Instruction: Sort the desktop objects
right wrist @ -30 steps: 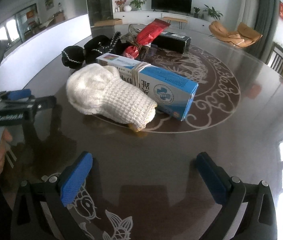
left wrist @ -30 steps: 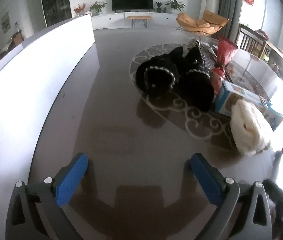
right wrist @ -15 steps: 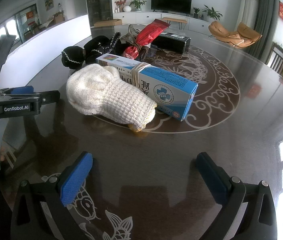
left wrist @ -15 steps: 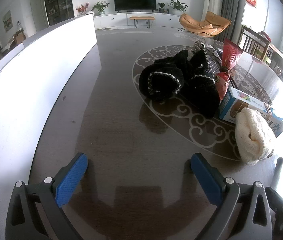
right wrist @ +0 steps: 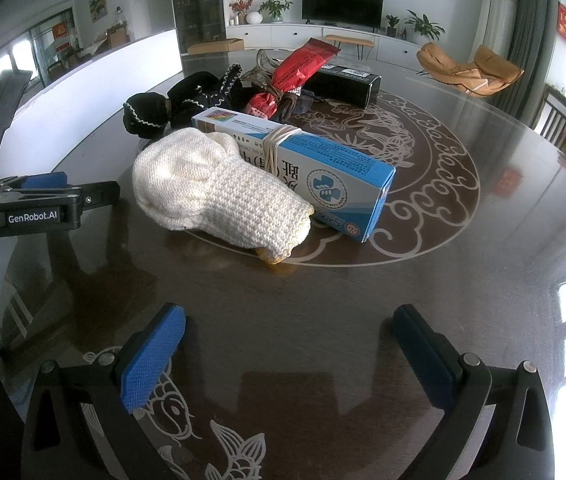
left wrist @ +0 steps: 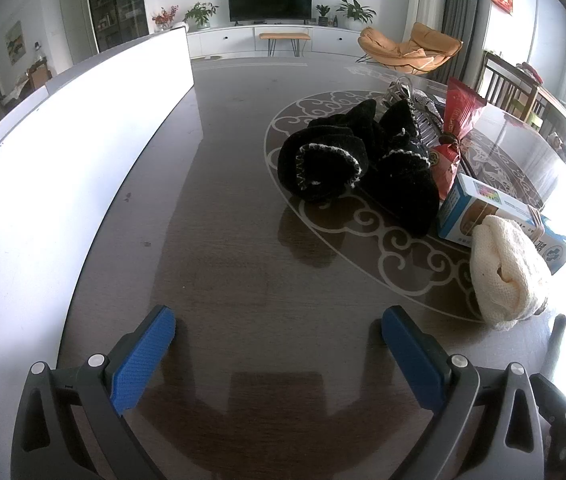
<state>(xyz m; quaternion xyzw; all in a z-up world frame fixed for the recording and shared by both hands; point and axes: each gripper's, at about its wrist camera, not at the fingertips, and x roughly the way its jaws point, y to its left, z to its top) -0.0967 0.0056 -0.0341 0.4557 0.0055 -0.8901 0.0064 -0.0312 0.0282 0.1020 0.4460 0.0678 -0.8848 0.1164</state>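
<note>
A pile of objects lies on the dark round table point(right wrist: 323, 320). A white knitted glove point(right wrist: 219, 192) leans on a blue and white box point(right wrist: 307, 160) bound with rubber bands. Behind them lie black knitted gloves point(right wrist: 187, 100), a red snack packet point(right wrist: 303, 64) and a black box point(right wrist: 343, 80). In the left wrist view the black gloves point(left wrist: 347, 160) are in the middle, the white glove point(left wrist: 507, 268) and blue box point(left wrist: 479, 204) at right. My right gripper point(right wrist: 287, 332) is open and empty, short of the white glove. My left gripper point(left wrist: 279, 332) is open and empty over bare table; it also shows in the right wrist view point(right wrist: 43, 196).
A white wall panel point(left wrist: 63, 152) runs along the table's left side. Wooden chairs point(left wrist: 523, 96) stand beyond the far right edge. A tangle of cords point(right wrist: 267, 68) lies by the red packet. A TV and orange lounge chair are far behind.
My left gripper has risen and tilted, so the pile sits further off in its view. The right gripper has barely moved.
</note>
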